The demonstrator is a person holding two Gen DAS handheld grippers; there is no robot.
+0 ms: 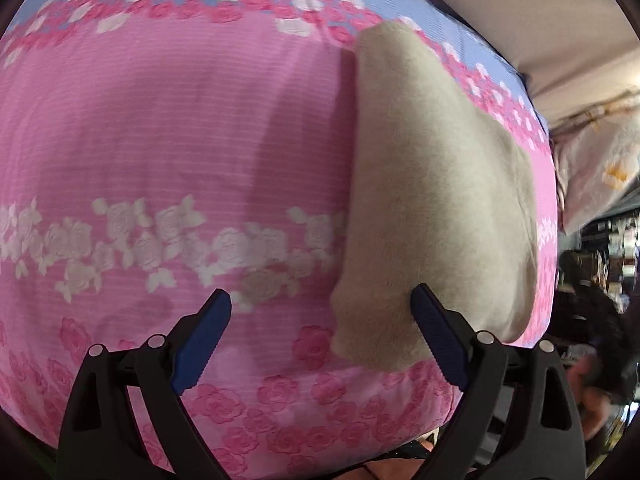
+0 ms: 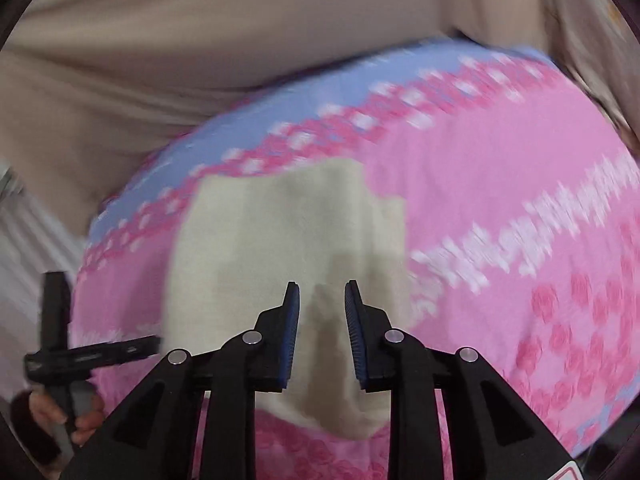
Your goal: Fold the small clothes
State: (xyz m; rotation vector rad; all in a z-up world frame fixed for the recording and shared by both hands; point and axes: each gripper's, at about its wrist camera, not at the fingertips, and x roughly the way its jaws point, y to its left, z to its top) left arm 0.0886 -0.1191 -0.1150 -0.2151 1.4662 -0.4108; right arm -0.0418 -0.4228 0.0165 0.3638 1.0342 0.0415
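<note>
A small beige fleece garment (image 1: 436,200) lies folded on the pink flowered bedspread (image 1: 160,140). In the left wrist view my left gripper (image 1: 320,312) is wide open and empty, just above the garment's near left corner. In the right wrist view the same garment (image 2: 280,232) lies below my right gripper (image 2: 322,296), whose jaws stand a little apart with nothing between them. The view is blurred by motion. The left gripper's body (image 2: 60,352) and the hand holding it show at the lower left.
The bedspread (image 2: 500,200) has a blue band with roses along its far edge. A beige sheet (image 2: 200,40) lies beyond it. A pale flowered pillow (image 1: 592,168) and cluttered dark shelves (image 1: 608,260) are at the right of the left wrist view.
</note>
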